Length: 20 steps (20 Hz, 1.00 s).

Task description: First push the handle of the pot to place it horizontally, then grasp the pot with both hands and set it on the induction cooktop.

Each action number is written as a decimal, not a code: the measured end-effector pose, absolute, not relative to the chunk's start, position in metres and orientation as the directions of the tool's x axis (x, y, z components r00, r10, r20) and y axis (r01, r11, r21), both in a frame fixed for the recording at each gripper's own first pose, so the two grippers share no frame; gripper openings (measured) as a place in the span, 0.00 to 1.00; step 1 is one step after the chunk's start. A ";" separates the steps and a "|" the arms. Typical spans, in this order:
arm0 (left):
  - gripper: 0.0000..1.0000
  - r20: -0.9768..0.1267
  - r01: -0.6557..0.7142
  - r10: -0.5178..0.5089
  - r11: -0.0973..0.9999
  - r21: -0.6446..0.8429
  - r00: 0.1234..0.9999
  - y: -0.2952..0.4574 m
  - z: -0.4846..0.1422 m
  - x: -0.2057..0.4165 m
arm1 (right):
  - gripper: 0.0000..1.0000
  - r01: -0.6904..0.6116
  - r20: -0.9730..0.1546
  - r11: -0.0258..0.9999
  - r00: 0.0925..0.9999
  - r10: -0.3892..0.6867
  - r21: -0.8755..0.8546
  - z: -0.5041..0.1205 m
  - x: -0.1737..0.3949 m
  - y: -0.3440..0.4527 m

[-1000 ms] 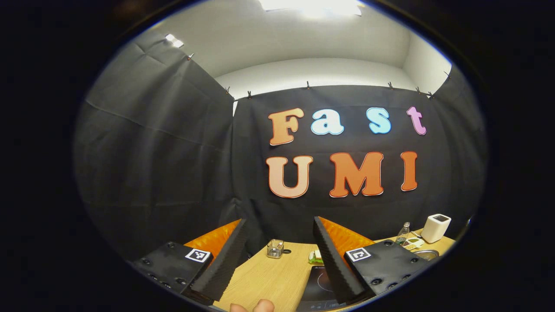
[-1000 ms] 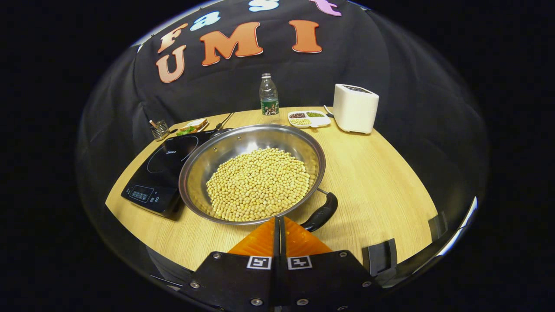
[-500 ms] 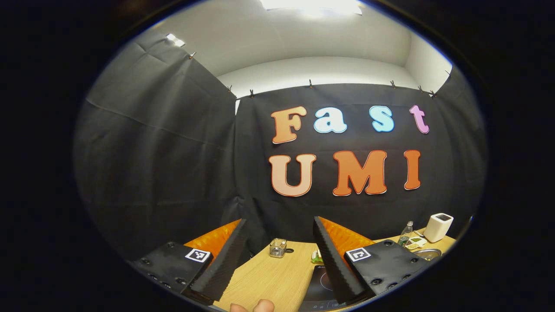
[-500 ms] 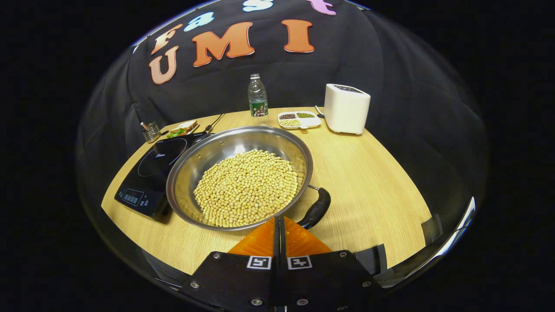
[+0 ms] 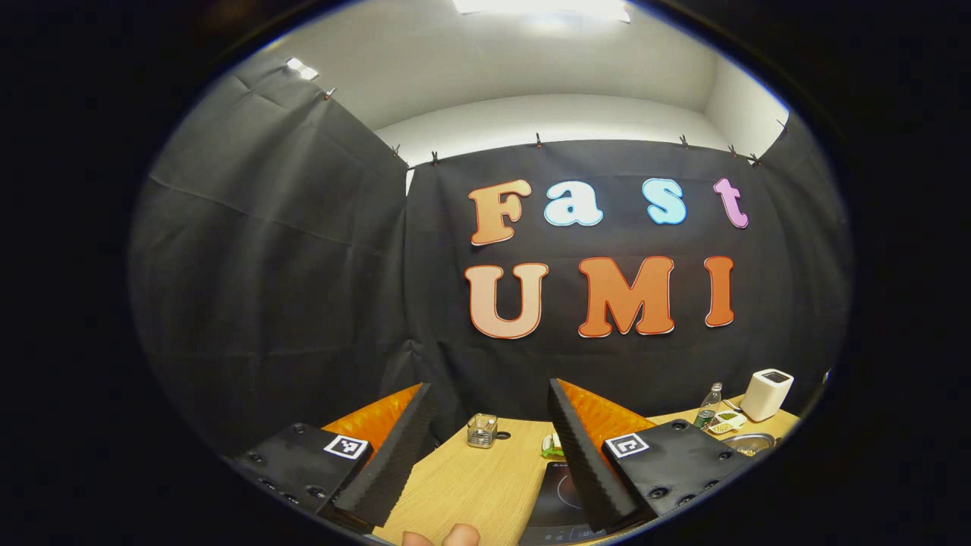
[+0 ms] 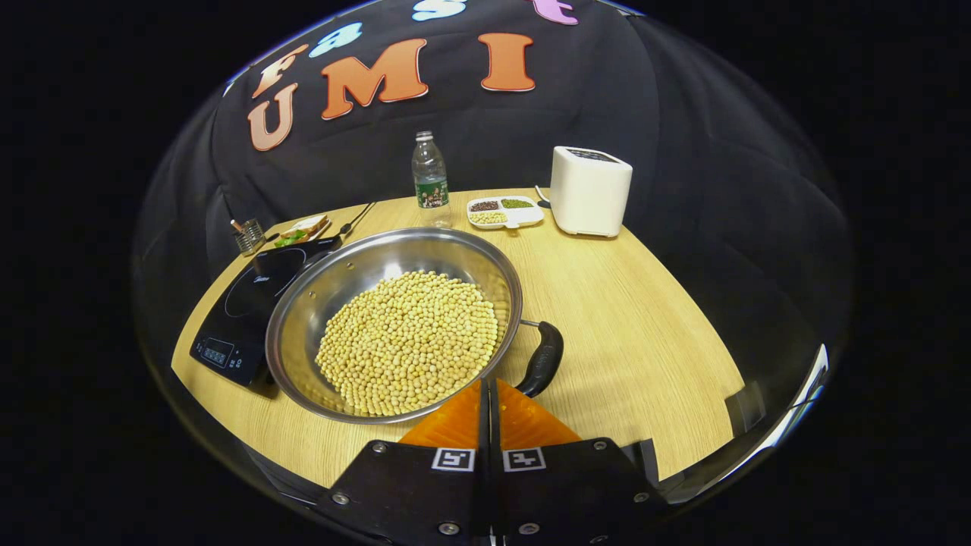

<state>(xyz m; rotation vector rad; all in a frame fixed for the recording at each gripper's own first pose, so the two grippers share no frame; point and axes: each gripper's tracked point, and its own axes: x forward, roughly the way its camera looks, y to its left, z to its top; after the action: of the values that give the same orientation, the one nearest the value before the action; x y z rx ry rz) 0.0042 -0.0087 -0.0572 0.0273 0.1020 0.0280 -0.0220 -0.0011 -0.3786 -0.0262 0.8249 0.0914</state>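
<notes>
A steel pot (image 6: 303, 318) full of pale beans stands on the wooden table (image 6: 645, 326), its left edge over the black induction cooktop (image 6: 243, 303). Its black handle (image 6: 542, 360) sticks out at the near right and points towards the camera. My right gripper (image 6: 489, 383) is shut and empty, its tips just in front of the pot's near rim and left of the handle's end. In the left gripper view, my left gripper (image 5: 489, 384) is open, held high and aimed at the wall, with the cooktop (image 5: 557, 493) below it and the pot's rim (image 5: 747, 441) far right.
At the back of the table stand a water bottle (image 6: 430, 178), a divided dish of beans (image 6: 504, 212) and a white appliance (image 6: 590, 189). A small holder (image 6: 248, 235) and a plate of food (image 6: 300, 227) lie behind the cooktop. A fingertip (image 5: 444, 537) shows at the left gripper view's bottom.
My right gripper has drifted to the right, so the pot and cooktop sit farther left in its view. The left gripper has barely shifted. The pot has not visibly turned.
</notes>
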 end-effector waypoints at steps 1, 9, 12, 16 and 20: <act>0.99 -0.103 -0.025 0.028 0.999 0.029 0.994 -0.010 -0.059 0.004 | 0.00 -0.088 -0.734 0.996 0.676 0.068 0.011 -0.379 -0.021 -0.003; 0.99 -0.114 -0.024 0.027 0.999 0.023 0.993 -0.013 -0.066 0.009 | 0.00 -0.073 -0.733 0.997 0.678 0.050 0.001 -0.381 -0.009 -0.012; 0.98 -0.120 -0.025 0.027 0.999 0.021 0.992 -0.014 -0.071 0.011 | 0.00 -0.069 -0.730 0.998 0.682 0.044 -0.004 -0.380 -0.004 -0.015; 0.98 -0.133 -0.018 0.021 1.000 0.024 0.991 -0.020 -0.078 0.013 | 0.00 -0.071 -0.727 0.997 0.685 0.047 -0.002 -0.382 0.004 -0.019; 0.99 -0.153 -0.003 0.006 1.000 0.018 0.988 -0.028 -0.086 0.015 | 0.00 -0.075 -0.724 0.997 0.688 0.043 -0.011 -0.385 0.012 -0.023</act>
<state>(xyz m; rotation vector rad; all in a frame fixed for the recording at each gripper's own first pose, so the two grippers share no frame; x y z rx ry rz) 0.0151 -0.0285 -0.0863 0.0178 0.1541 0.0042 0.0124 -0.0231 -0.3846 -0.0408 0.8089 0.0660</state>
